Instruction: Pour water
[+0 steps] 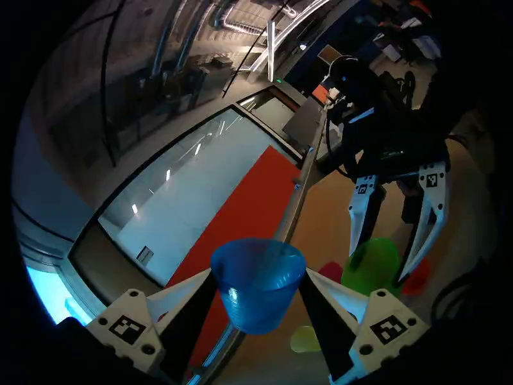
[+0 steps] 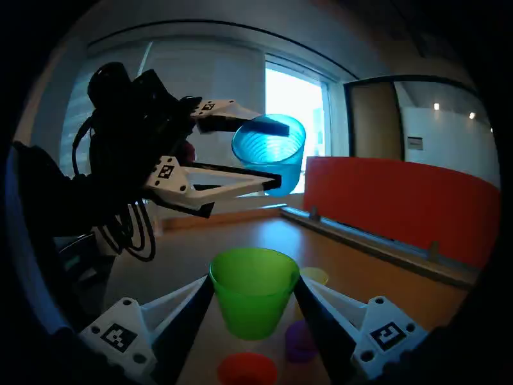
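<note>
Big open office. In the right gripper view a bright window (image 2: 292, 96) sits at twelve o'clock and a red partition (image 2: 397, 199) runs off at three. Under it lies a smooth wooden table (image 2: 372, 269), hard and probably slick.

The left gripper (image 1: 258, 282) is clamped on the blue cup (image 1: 258, 305), both fingers pressing its ribbed wall. It's held clear of the table at twelve o'clock above the green cup (image 2: 253, 308), tipped with its mouth this way. The right gripper (image 2: 254, 285) squeezes the green cup mid-wall.

Both cups look like thin plastic: light, springy and slippery. A gentle mid-wall grip below the rim seems right. Water inside? Can't tell.

Down at six o'clock, a little yellow cup (image 2: 314, 274), purple cup (image 2: 300, 340) and red cup (image 2: 247, 369) crowd the table.
</note>
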Demonstrator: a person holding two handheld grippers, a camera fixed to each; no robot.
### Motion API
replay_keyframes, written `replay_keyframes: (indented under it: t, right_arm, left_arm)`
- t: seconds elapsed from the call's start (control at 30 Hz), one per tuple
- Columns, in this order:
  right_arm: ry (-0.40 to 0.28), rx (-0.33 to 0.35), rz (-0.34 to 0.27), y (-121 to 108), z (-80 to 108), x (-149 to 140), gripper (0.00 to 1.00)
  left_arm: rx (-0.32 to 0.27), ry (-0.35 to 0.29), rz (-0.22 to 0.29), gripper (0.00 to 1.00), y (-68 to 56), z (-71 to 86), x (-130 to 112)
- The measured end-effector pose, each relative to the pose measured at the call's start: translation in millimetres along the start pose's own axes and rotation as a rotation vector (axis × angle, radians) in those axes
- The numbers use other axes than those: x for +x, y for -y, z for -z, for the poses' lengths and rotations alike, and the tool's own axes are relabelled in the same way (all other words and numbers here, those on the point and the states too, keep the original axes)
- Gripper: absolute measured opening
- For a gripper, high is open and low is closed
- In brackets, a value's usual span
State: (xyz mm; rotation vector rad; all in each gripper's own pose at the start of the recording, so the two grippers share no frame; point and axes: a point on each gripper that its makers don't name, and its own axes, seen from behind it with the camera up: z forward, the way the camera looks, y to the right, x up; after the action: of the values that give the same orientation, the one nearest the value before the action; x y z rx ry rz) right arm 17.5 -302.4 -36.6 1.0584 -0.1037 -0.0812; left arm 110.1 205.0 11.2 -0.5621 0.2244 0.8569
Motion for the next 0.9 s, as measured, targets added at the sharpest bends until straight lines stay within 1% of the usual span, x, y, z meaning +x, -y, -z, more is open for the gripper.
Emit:
replay_keyframes:
  t: [0.3, 0.57, 0.9]
  right_arm:
    - [-0.002, 0.0, 0.0, -0.8, -0.4, 0.1, 0.91]
    - [-0.006, 0.0, 0.001, -2.7, -1.0, 1.1, 0.91]
    - [-0.007, 0.0, 0.004, -5.2, -0.3, 0.5, 0.91]
  left_arm:
    - [0.007, 0.0, -0.05, 0.85, 0.3, -3.0, 3.8]
    - [0.012, 0.004, -0.103, 0.85, -1.8, -5.2, 7.1]
    - [0.022, 0.006, -0.152, 0.85, -2.1, -6.1, 11.7]
